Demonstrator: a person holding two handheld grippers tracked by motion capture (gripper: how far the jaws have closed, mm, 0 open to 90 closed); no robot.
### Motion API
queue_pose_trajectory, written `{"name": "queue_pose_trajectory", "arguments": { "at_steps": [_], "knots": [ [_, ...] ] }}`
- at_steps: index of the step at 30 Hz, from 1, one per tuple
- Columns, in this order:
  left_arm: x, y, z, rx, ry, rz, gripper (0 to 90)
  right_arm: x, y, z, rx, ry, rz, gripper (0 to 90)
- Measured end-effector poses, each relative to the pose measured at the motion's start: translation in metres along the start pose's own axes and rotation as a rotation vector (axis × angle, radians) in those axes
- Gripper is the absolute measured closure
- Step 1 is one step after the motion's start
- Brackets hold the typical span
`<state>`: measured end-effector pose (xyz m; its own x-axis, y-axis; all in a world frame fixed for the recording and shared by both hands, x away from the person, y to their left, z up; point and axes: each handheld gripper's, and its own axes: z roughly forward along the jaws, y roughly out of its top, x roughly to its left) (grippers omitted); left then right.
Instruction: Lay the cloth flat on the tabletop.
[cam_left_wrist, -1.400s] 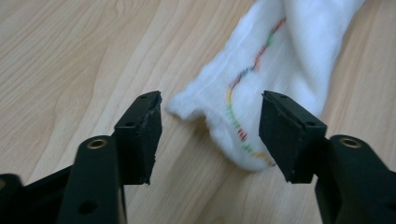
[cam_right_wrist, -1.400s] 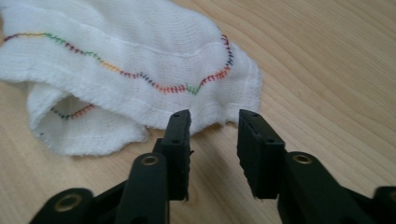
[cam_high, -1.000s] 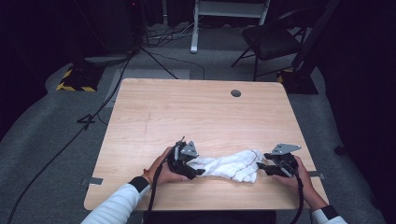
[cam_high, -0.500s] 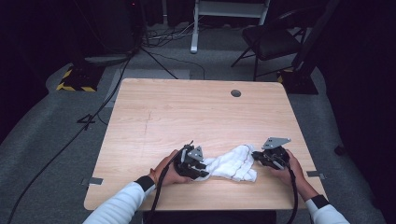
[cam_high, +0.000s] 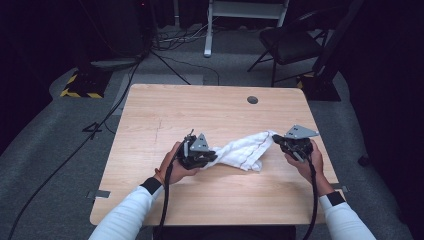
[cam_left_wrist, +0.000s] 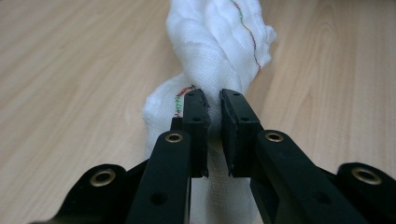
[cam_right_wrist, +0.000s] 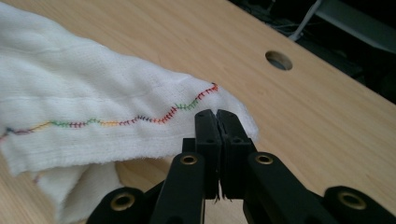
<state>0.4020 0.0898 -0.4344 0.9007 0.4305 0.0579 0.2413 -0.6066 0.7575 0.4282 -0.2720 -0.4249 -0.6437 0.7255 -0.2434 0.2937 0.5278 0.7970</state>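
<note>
Gripping the white cloth (cam_high: 243, 151) at both ends, my left gripper (cam_high: 209, 159) has just clenched on its bunched end, my right gripper (cam_high: 276, 140) on a corner. No writing shows. The cloth stretches between them, angled toward the table's cable hole (cam_high: 252, 100).

White cloth (cam_left_wrist: 219, 56) between left gripper (cam_left_wrist: 214, 100) jaws

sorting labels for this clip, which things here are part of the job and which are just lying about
In the job: white cloth, pinched at one end by the left gripper and at the other by the right gripper.

Just about: chair, floor cables, table's cable hole.
</note>
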Motion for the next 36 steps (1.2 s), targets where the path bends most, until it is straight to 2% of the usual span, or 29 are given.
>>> {"name": "queue_pose_trajectory", "arguments": {
  "at_steps": [1, 4, 9, 10, 11, 12, 15, 17, 18, 19, 20, 22, 24, 26, 28, 30, 32, 35, 36],
  "knots": [
    [0.002, -0.001, -0.005, 0.003, 0.02, 0.003, 80.9, 0.0, 0.002, -0.002, -0.009, 0.005, -0.001, 88.3],
    [-0.006, -0.007, -0.005, 0.035, 0.011, 0.034, 81.0, 0.003, 0.0, -0.009, -0.022, 0.042, 0.002, 88.3],
    [-0.031, -0.025, -0.004, 0.114, -0.05, 0.104, 79.9, 0.016, -0.017, -0.024, -0.007, 0.134, -0.024, 88.3],
    [-0.031, -0.025, -0.004, 0.114, -0.05, 0.104, 79.7, 0.019, -0.021, -0.028, 0.001, 0.162, -0.032, 88.3],
    [-0.036, -0.028, -0.006, 0.119, -0.067, 0.106, 79.0, 0.023, -0.026, -0.032, 0.013, 0.189, -0.045, 88.3],
    [-0.043, -0.034, -0.007, 0.124, -0.101, 0.104, 78.3, 0.027, -0.032, -0.037, 0.027, 0.213, -0.061, 88.3],
    [-0.053, -0.041, -0.009, 0.149, -0.133, 0.112, 75.7, 0.033, -0.046, -0.045, 0.072, 0.272, -0.079, 88.2],
    [-0.055, -0.043, -0.011, 0.155, -0.143, 0.11, 75.2, 0.034, -0.051, -0.048, 0.089, 0.283, -0.079, 88.1],
    [-0.057, -0.045, -0.013, 0.154, -0.136, 0.103, 72.0, 0.036, -0.061, -0.05, 0.129, 0.314, -0.082, 87.9],
    [-0.056, -0.045, -0.015, 0.15, -0.12, 0.097, 67.9, 0.037, -0.065, -0.051, 0.148, 0.318, -0.081, 87.8],
    [-0.054, -0.045, -0.017, 0.147, -0.097, 0.07, 62.1, 0.037, -0.069, -0.051, 0.167, 0.322, -0.073, 87.5],
    [-0.045, -0.045, -0.021, 0.127, -0.055, 0.009, 56.2, 0.037, -0.076, -0.05, 0.21, 0.312, -0.07, 86.5],
    [-0.035, -0.047, -0.026, 0.118, -0.02, -0.037, 51.9, 0.035, -0.078, -0.049, 0.252, 0.246, -0.085, 79.4],
    [-0.025, -0.05, -0.029, 0.118, 0.011, -0.057, 49.7, 0.028, -0.077, -0.052, 0.23, 0.194, -0.055, 77.4],
    [-0.015, -0.056, -0.03, 0.126, 0.053, -0.092, 44.2, 0.022, -0.072, -0.056, 0.18, 0.17, -0.019, 72.4],
    [-0.004, -0.061, -0.028, 0.134, 0.045, -0.143, 43.0, 0.019, -0.065, -0.057, 0.139, 0.154, 0.008, 70.0],
    [0.002, -0.064, -0.023, 0.15, 0.038, -0.176, 41.2, 0.019, -0.059, -0.054, 0.111, 0.133, 0.016, 64.9],
    [0.005, -0.066, -0.016, 0.178, 0.03, -0.165, 42.2, 0.021, -0.053, -0.044, 0.103, 0.158, 0.024, 59.2],
    [0.006, -0.067, -0.014, 0.178, 0.02, -0.173, 43.6, 0.022, -0.051, -0.039, 0.107, 0.17, 0.027, 57.3]
  ]
}}
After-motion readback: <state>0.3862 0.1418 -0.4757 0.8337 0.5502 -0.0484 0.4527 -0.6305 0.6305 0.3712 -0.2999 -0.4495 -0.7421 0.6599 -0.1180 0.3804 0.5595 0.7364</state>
